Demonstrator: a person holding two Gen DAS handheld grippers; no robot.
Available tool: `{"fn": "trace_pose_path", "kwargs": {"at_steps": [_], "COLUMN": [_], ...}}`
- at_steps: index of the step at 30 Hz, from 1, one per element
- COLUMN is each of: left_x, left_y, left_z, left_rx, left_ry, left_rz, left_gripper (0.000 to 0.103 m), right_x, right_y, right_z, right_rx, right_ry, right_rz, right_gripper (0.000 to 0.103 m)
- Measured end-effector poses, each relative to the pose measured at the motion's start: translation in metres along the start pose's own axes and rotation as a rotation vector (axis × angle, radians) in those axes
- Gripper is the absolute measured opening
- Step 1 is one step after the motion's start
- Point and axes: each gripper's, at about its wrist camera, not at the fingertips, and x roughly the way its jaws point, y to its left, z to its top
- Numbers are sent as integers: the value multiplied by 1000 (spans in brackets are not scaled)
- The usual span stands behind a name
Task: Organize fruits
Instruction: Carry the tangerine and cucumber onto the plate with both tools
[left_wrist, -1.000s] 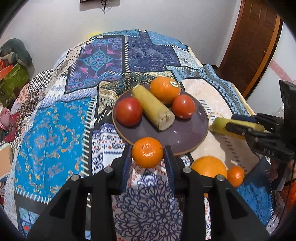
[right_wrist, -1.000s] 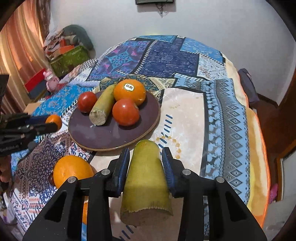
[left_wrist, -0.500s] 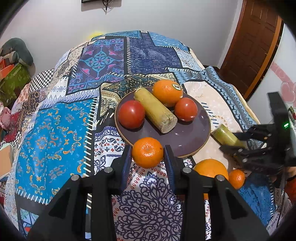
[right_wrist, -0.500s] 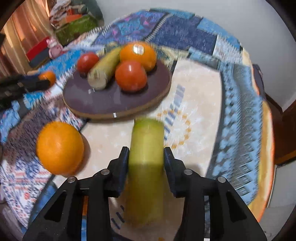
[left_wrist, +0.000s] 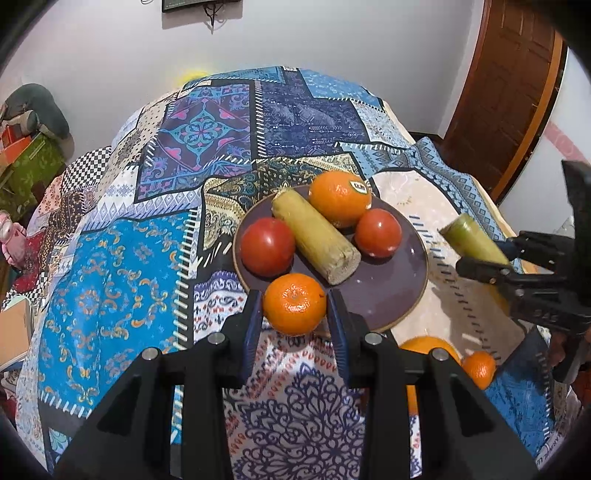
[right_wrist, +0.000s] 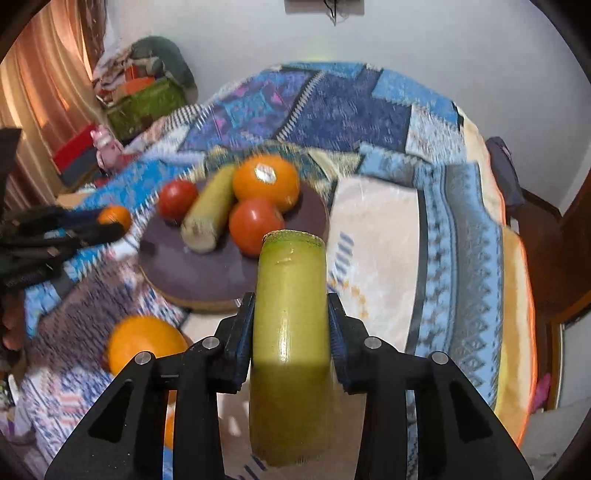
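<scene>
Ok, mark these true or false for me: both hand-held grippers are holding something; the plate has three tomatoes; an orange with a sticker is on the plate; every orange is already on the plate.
1. Both hold something: true. The left hand-held gripper grips a small orange; the right hand-held gripper grips a green stalk.
2. Three tomatoes: false. The plate has two.
3. Stickered orange on plate: true.
4. All oranges plated: false. A large orange lies on the cloth.
</scene>
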Motion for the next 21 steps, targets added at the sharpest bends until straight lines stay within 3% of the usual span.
{"fn": "trace_pose_path", "kwargs": {"at_steps": [9, 21], "left_x": [29, 50], "left_y": [0, 1], "left_z": [15, 20], "left_rx": [7, 24], "left_ry": [28, 51], "left_rz": [6, -13], "left_gripper": [35, 35], "right_x": [10, 52], "right_y": [28, 45], "right_z": [39, 67], "right_rx": [-25, 5], "right_ry": [-51, -4], "right_rz": [62, 115], "right_gripper": [34, 34]}}
